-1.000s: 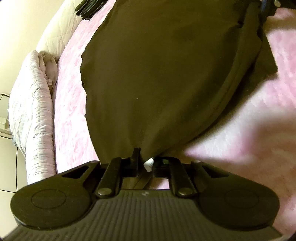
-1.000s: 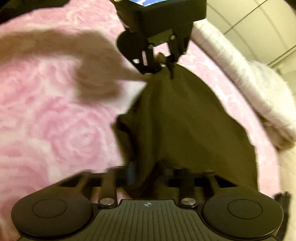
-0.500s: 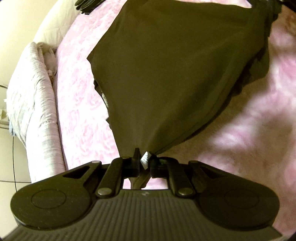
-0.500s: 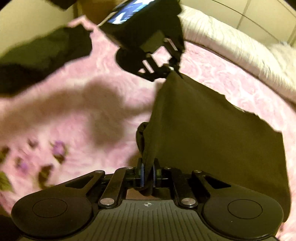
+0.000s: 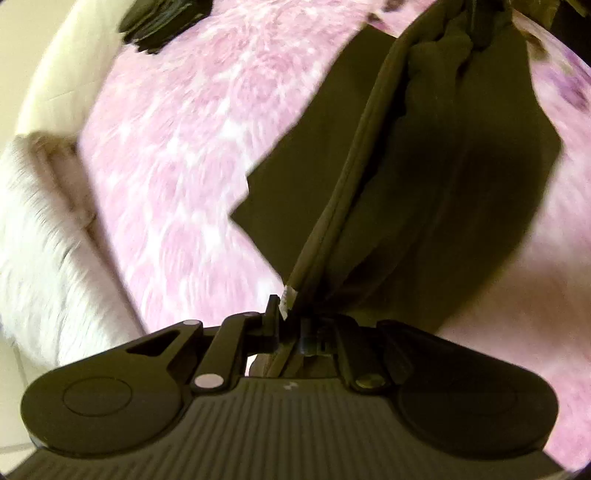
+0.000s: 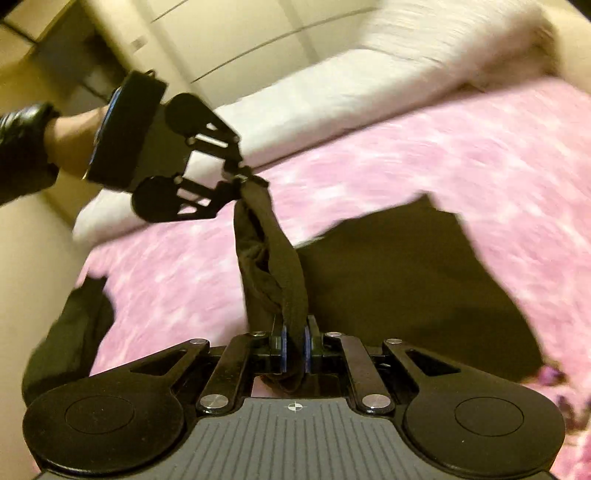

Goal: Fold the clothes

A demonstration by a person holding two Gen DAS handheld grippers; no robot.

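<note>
A dark olive-black garment (image 5: 424, 177) hangs lifted above the pink bed, held between both grippers. My left gripper (image 5: 290, 321) is shut on one end of its hemmed edge, where a small white label shows. My right gripper (image 6: 294, 345) is shut on the other end, bunched between blue pads. In the right wrist view the left gripper (image 6: 243, 181) shows from outside, pinching the twisted edge, and the garment (image 6: 424, 280) drapes down to the right.
A pink rose-patterned blanket (image 5: 192, 147) covers the bed. A white quilted bolster (image 6: 332, 96) runs along the far side, with a fluffy white pillow (image 5: 40, 240) nearby. Other dark clothes lie at the bed's edge (image 5: 159, 22) and at the lower left (image 6: 66, 332).
Both grippers have lifted the garment off the blanket and drawn closer together. Its top edge has gone from spread flat to bunched and twisted between them. Both views tilted upward.
</note>
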